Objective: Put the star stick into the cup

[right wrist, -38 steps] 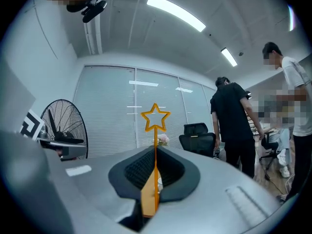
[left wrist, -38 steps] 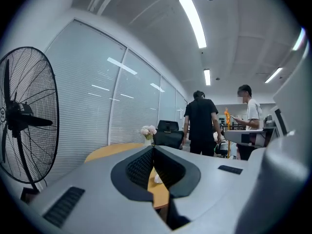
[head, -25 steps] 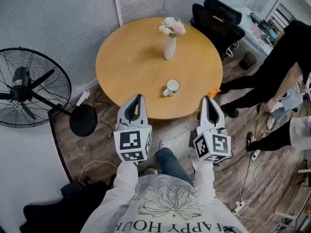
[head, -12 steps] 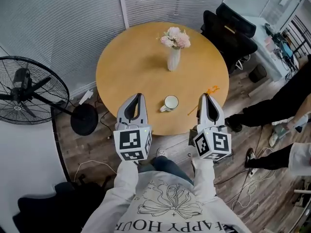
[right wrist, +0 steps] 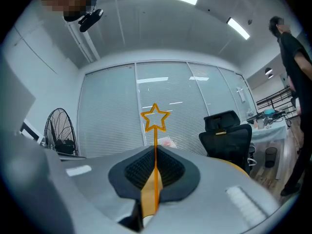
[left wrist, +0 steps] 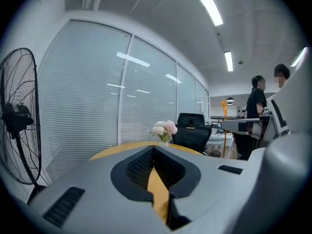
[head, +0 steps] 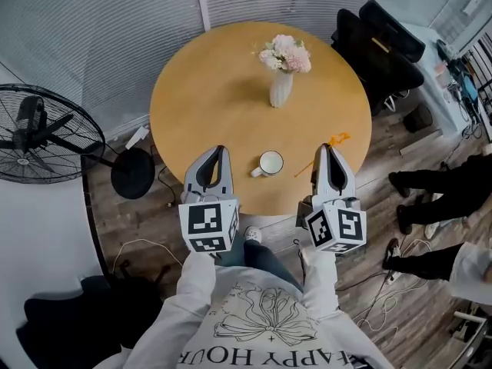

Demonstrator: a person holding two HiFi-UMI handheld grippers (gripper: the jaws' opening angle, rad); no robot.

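The orange star stick (right wrist: 155,117) stands upright between the jaws of my right gripper (right wrist: 155,152), which is shut on its thin shaft. In the head view the star stick (head: 337,139) slants up to the right from my right gripper (head: 326,149), over the near right edge of the round wooden table (head: 207,91). The white cup (head: 270,162) stands upright near the table's front edge, between the two grippers and a little left of the stick. My left gripper (head: 220,151) hovers at the front edge left of the cup, jaws shut with nothing in them (left wrist: 154,149).
A white vase of pink flowers (head: 281,74) stands at the middle of the table, behind the cup. A standing fan (head: 46,133) is on the floor to the left, black office chairs (head: 384,48) at the back right. A person's legs (head: 430,187) and cables lie on the floor to the right.
The view has shifted so the table sits nearer and more central. Both grippers have come up to the table's front edge, the stick still held. The people at right have moved away.
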